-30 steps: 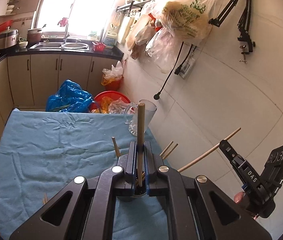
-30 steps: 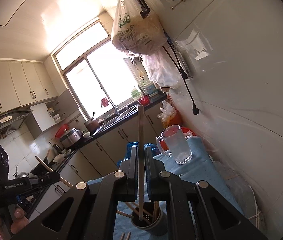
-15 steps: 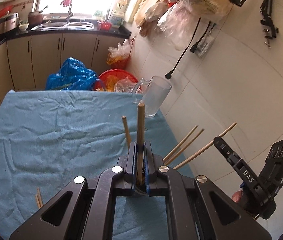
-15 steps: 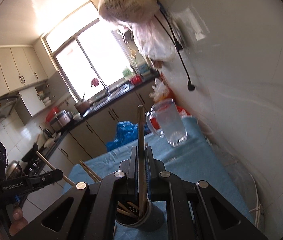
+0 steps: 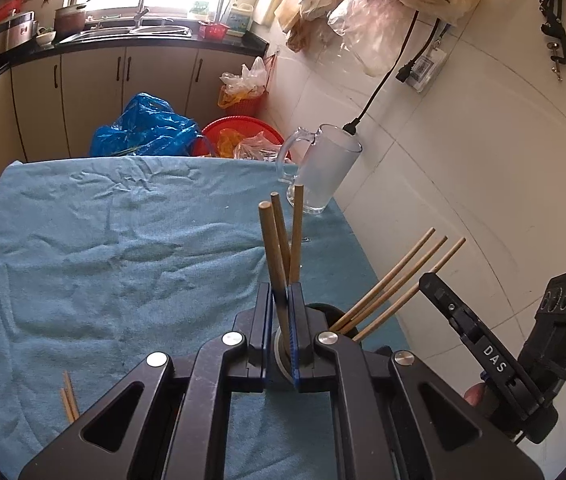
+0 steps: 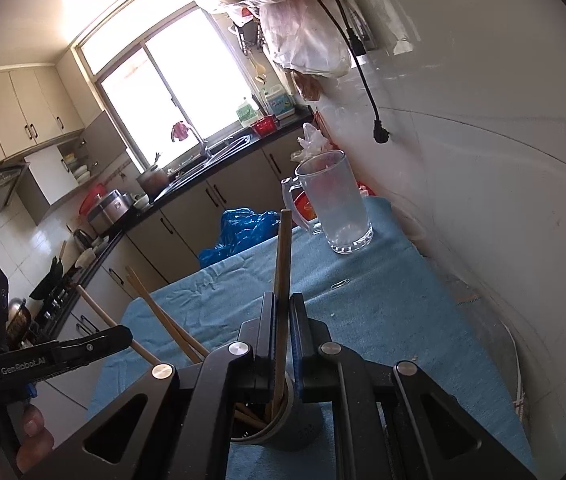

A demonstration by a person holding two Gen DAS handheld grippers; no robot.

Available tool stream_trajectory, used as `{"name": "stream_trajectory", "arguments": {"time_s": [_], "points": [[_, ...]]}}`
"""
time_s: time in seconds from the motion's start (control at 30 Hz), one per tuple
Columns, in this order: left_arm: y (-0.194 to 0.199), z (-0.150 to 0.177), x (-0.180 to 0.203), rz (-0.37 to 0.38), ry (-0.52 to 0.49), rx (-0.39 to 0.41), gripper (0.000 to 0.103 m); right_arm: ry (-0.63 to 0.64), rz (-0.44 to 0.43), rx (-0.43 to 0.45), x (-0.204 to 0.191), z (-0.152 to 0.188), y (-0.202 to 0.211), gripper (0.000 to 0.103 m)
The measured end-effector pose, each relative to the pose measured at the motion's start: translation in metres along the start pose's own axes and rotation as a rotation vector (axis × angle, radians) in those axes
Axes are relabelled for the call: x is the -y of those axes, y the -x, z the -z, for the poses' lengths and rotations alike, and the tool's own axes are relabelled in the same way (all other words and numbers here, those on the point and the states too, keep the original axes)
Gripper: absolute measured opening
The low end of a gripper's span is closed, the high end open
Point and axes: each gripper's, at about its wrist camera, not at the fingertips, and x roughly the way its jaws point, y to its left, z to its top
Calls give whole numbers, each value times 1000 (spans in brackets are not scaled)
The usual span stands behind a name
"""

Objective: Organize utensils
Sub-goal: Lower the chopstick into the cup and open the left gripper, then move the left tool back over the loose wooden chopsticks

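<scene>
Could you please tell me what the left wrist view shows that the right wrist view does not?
Only the left wrist view shows two loose chopsticks lying on the blue cloth. Only the right wrist view shows the holder's open mouth, with chopstick ends inside, and a paperclip. Both share the glass mug, the cloth and chopsticks leaning from the holder.

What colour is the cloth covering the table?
Light blue cloth, seen best in the left wrist view.
</scene>
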Motion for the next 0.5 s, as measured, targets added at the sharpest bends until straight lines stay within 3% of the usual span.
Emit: {"name": "stream_trajectory", "arguments": {"time_s": [0.1, 0.17, 0.2, 0.23, 0.37, 0.5], "points": [[2, 1, 1, 1, -1, 0, 12, 9, 1, 0, -3, 0, 0, 10], [5, 1, 1, -2, 2, 10, 26, 12, 2, -1, -5, 0, 3, 23], [8, 2, 1, -8, 0, 21, 33, 10, 0, 7, -6, 0, 6, 34], [11, 2, 2, -13, -4, 32, 35, 13, 0, 18, -7, 0, 9, 40], [21, 3, 3, -8, -6, 45, 37, 35, 19, 50, -13, -2, 22, 43], [35, 7, 1, -28, 0, 80, 47, 51, 55, 75, -18, -2, 35, 61]]}}
